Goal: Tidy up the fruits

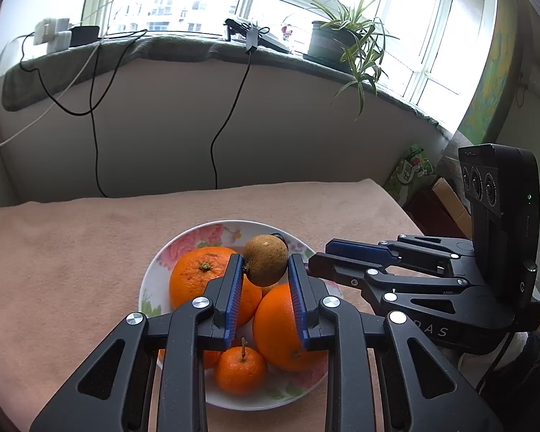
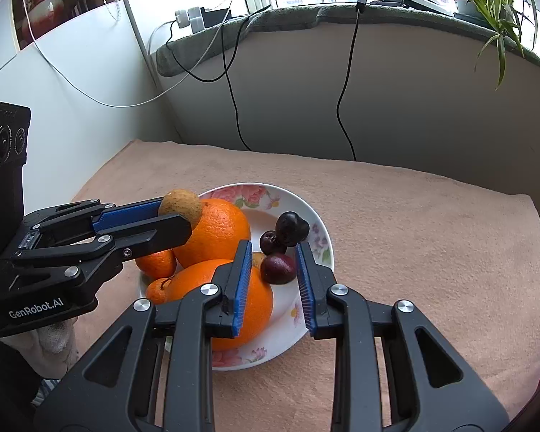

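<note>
Above the floral bowl (image 1: 151,288) on the pink-covered tabletop (image 2: 414,252), my left gripper (image 1: 265,262) jaws clench a brown longan (image 1: 265,260); my right gripper (image 2: 274,246) jaws clench a dark cherry (image 2: 278,268) over the oranges (image 2: 216,232).

One flowered plate (image 2: 316,223) at frame centre holds two large oranges (image 2: 216,232), two small mandarins (image 2: 156,262), and three dark cherries (image 2: 291,228). One brown longan (image 1: 265,260) sits higher, centre. Two tongs (image 1: 265,270) appear.
</note>
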Available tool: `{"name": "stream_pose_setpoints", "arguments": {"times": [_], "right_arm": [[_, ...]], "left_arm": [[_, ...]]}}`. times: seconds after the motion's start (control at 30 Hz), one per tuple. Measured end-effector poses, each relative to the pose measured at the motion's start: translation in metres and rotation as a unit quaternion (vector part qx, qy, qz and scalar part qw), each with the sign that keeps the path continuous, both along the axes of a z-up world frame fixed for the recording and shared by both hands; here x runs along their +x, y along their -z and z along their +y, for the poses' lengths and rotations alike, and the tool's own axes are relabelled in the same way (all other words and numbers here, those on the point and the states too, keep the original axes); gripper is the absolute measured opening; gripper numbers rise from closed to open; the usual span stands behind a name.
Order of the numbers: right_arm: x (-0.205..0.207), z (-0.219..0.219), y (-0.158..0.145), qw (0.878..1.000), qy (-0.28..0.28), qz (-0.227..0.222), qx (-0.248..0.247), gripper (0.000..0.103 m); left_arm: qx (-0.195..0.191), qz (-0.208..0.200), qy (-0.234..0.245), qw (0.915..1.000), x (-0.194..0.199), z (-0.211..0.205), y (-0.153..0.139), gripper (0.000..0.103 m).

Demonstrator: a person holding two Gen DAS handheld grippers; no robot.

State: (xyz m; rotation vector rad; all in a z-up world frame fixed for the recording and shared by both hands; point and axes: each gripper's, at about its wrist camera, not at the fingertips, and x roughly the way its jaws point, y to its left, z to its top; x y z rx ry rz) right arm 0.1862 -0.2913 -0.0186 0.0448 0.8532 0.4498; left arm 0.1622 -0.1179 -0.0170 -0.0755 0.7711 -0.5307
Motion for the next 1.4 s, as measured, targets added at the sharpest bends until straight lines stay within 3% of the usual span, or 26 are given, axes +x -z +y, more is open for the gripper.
{"name": "stream_pose_setpoints", "arguments": {"times": [0.13,0.23,0.3,0.37,0.43,0.53,0.77,1.4], "right_arm": [[-0.001,0.000,0.000,1.000,0.003,-0.004,0.000,0.051],[-0.002,-0.001,-0.001,1.000,0.003,-0.004,0.003,0.052],[-0.002,0.000,-0.001,1.000,0.003,-0.004,0.001,0.055],[-0.003,0.000,-0.002,1.000,0.003,-0.006,-0.001,0.064],[-0.005,0.001,-0.002,1.000,0.005,-0.008,-0.004,0.066],[-0.007,0.000,-0.003,1.000,0.008,-0.009,-0.005,0.069],[-0.013,-0.001,-0.007,1.000,0.018,-0.018,-0.002,0.089],[-0.051,0.008,-0.026,0.998,0.031,-0.055,-0.017,0.095]], "left_arm": [[-0.002,-0.001,-0.002,1.0000,0.000,0.002,-0.001,0.030],[-0.002,-0.002,-0.003,1.0000,0.000,0.002,-0.001,0.031],[-0.001,-0.003,-0.004,1.0000,-0.001,0.003,-0.001,0.041],[-0.002,-0.004,-0.004,1.0000,-0.002,0.003,-0.002,0.049],[-0.003,-0.007,-0.005,1.0000,-0.003,0.004,-0.003,0.051],[-0.004,-0.011,-0.010,0.9999,-0.005,0.005,-0.005,0.068],[-0.001,-0.016,-0.024,0.9996,-0.010,0.012,-0.009,0.076],[0.003,-0.026,-0.051,0.9984,-0.040,0.031,-0.018,0.077]]}}
